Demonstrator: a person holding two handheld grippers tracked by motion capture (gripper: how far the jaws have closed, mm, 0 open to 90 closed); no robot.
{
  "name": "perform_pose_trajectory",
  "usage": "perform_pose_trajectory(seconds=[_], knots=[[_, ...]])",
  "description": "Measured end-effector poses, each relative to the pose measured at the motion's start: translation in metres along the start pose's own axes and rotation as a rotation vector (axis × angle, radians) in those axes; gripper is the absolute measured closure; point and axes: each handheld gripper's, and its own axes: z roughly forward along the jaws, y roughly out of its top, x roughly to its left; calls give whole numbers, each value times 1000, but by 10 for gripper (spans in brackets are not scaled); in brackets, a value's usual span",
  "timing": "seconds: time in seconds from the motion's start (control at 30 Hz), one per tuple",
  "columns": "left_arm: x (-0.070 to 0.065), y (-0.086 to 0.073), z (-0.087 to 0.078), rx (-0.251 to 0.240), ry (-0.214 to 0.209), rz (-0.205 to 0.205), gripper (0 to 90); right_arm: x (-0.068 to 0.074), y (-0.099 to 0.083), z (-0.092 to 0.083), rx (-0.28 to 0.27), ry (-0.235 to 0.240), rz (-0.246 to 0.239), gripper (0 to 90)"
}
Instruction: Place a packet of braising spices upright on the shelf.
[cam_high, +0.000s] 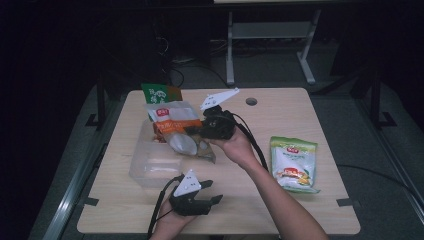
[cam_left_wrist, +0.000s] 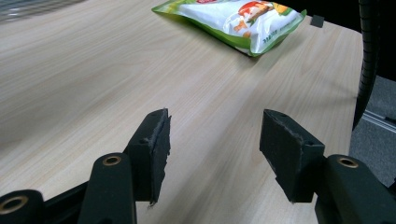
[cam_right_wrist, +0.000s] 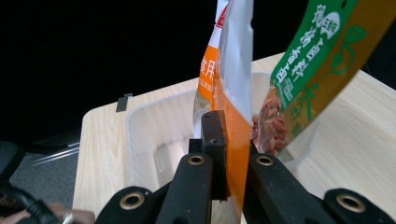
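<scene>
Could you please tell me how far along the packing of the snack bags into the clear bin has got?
Done: a green bag seems to stand at the clear bin, at its far side. In hand: the right tool is shut on an orange bag, held above the bin. Left: the green-and-white bag lies on the table; the left tool is open and holds nothing.

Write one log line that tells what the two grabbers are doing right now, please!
right gripper: shut on orange snack bag, above clear plastic box | left gripper: open, nothing between jaws, over table | green snack bag: lying on table
</scene>
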Motion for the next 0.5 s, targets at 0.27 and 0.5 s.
perform_pose_trajectory(seconds=[0.27,0.5], knots=[[2,-1,0,-2,0,3,419,-3,8,25,13,16,9,900],[3,-2,-2,5,-4,2,417,-8,10,55,36,37,20,900]])
